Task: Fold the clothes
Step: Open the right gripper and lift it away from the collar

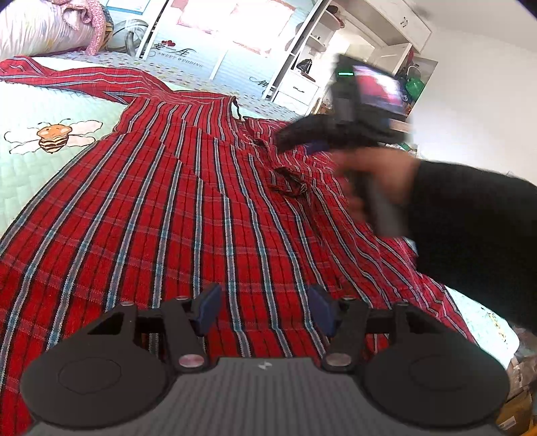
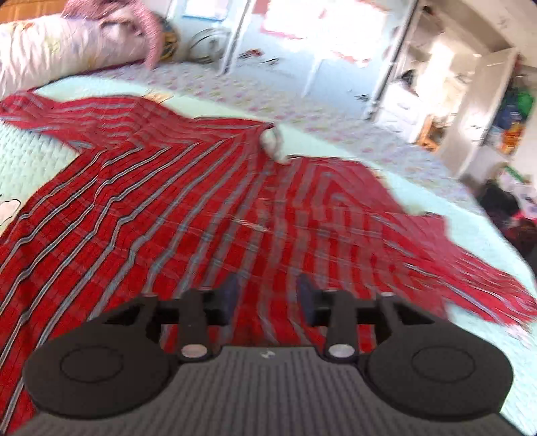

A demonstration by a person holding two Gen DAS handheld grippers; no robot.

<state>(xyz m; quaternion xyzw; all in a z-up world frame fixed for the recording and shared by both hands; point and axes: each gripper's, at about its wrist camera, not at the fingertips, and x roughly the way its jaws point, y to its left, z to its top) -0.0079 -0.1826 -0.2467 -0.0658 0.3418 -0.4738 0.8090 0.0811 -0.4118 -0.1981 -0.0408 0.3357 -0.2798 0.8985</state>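
A red plaid shirt [image 1: 188,208] lies spread flat on the bed, collar away from me, one sleeve stretched to the far left. It also shows in the right wrist view [image 2: 174,208], blurred, with its right sleeve trailing to the right. My left gripper [image 1: 265,310] is open and empty just above the shirt's lower part. My right gripper [image 2: 266,298] is open and empty over the shirt's lower middle. In the left wrist view the right gripper [image 1: 298,137], held by a hand in a dark sleeve, hovers over the collar area, blurred.
The bed has a pale green quilt [image 1: 40,100] with a bee print [image 1: 53,135]. Rolled bedding [image 1: 40,26] lies at the far left. White wardrobes and shelves [image 1: 302,67] stand beyond the bed. Clutter lies on the floor at the right [image 2: 510,204].
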